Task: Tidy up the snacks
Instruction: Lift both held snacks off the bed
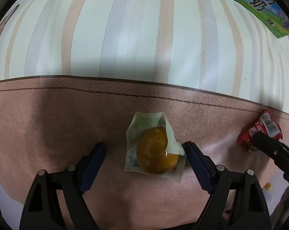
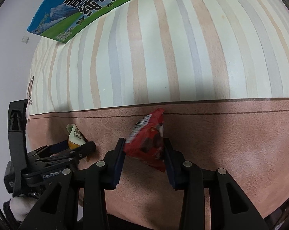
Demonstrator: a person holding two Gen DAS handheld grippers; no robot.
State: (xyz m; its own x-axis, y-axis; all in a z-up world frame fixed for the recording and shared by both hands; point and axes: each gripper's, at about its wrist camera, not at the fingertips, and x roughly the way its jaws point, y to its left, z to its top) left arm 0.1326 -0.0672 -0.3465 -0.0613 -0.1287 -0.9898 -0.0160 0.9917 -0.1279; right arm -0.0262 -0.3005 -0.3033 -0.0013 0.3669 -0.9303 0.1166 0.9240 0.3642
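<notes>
The left gripper (image 1: 144, 157) points straight down with its jaws standing wide apart, the clear packet with the orange jelly (image 1: 154, 149) lying flat between them on the tablecloth (image 1: 48, 124). One corner of the wrapper just reaches the right-hand pad (image 1: 194, 157); the other pad stands clear of it, so nothing is pressed. The right gripper (image 2: 144, 147) is clamped on the red snack packet (image 2: 148, 143), pinching it across its middle and holding it tilted above the cloth.

The risks, as judged from here: the jelly packet is off-centre between the wide jaws, so a closing pinch could catch only the loose film flap and let the heavy round part swing or slip out. The red packet is soft and held by thin foil (a crumpled grip at that), and it could slide free if the hand is swung quickly. The two grippers are also near each other, so a sideways move could knock them together.

The jelly packet's long axis runs away from the near edge of the table toward the striped part of the cloth, slightly slanted, its folded top end farthest away. The red packet's long axis also slants, barcode end toward the stripes. A milk carton (image 2: 90, 9) lies near the far edge.
</notes>
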